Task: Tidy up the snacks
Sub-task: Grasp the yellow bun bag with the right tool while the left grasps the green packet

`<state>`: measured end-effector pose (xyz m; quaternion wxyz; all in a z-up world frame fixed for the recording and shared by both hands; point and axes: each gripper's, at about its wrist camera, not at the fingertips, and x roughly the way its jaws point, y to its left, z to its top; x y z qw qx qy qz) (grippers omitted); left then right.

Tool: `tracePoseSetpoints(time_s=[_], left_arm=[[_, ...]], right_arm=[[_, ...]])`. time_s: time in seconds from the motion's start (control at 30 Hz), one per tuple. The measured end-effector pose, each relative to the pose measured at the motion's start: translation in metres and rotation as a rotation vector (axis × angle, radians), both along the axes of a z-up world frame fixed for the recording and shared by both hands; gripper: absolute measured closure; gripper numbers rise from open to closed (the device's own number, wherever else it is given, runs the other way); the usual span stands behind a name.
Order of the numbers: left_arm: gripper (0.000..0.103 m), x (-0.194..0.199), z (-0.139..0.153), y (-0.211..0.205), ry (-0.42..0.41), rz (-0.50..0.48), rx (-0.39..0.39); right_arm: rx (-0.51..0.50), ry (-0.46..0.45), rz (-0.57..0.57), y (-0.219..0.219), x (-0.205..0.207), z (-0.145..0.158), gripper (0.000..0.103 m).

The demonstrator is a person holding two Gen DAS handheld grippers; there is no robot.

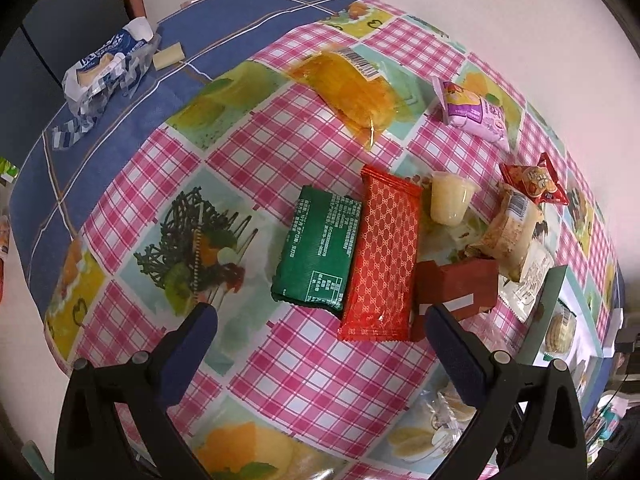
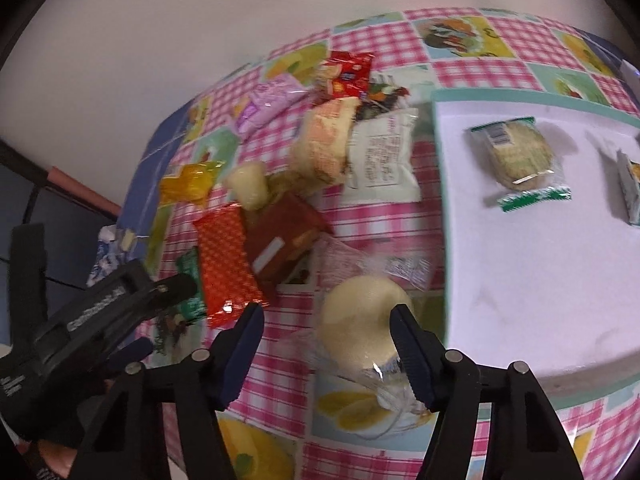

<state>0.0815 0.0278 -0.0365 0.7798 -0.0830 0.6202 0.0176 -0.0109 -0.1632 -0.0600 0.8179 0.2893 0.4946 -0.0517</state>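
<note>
Snacks lie on a pink checked tablecloth point(image 1: 280, 360). My left gripper point(image 1: 320, 316) is open and empty, just short of a green packet point(image 1: 316, 248) and a red patterned packet point(image 1: 384, 256). A dark red box point(image 1: 460, 284), a jelly cup point(image 1: 452, 200) and a wrapped bun point(image 1: 508, 232) lie to the right. My right gripper point(image 2: 326, 320) is open, its jaws either side of a clear-wrapped pale round cake point(image 2: 364, 324) that lies on the table. A white tray point(image 2: 520, 280) to its right holds a green-edged biscuit pack point(image 2: 520, 156).
An orange clear bag point(image 1: 352, 88), a purple packet point(image 1: 476, 114) and a small red packet point(image 1: 534, 180) lie farther back. A torn blue-white wrapper point(image 1: 104, 68) lies on the blue cloth at far left. The left gripper point(image 2: 132, 300) shows in the right wrist view.
</note>
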Motion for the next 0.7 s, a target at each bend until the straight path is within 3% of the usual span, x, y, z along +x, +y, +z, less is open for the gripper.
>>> tracePoseSetpoints(time_s=[0.17,0.47,0.7], left_arm=[[0.0,0.004,-0.005,0.005,0.015,0.014,-0.014],[0.0,0.018,-0.019,-0.001,0.026,0.005,-0.02],[0.0,0.024,-0.023,-0.038,-0.012,-0.081,0.063]], right_arm=[[-0.052,0.054,-0.037,-0.004,0.001,-0.009,0.035],[-0.045,0.08,-0.039,-0.004,0.007,-0.018,0.037],[-0.067,0.09,-0.017,-0.003,0.016,-0.023,0.036]])
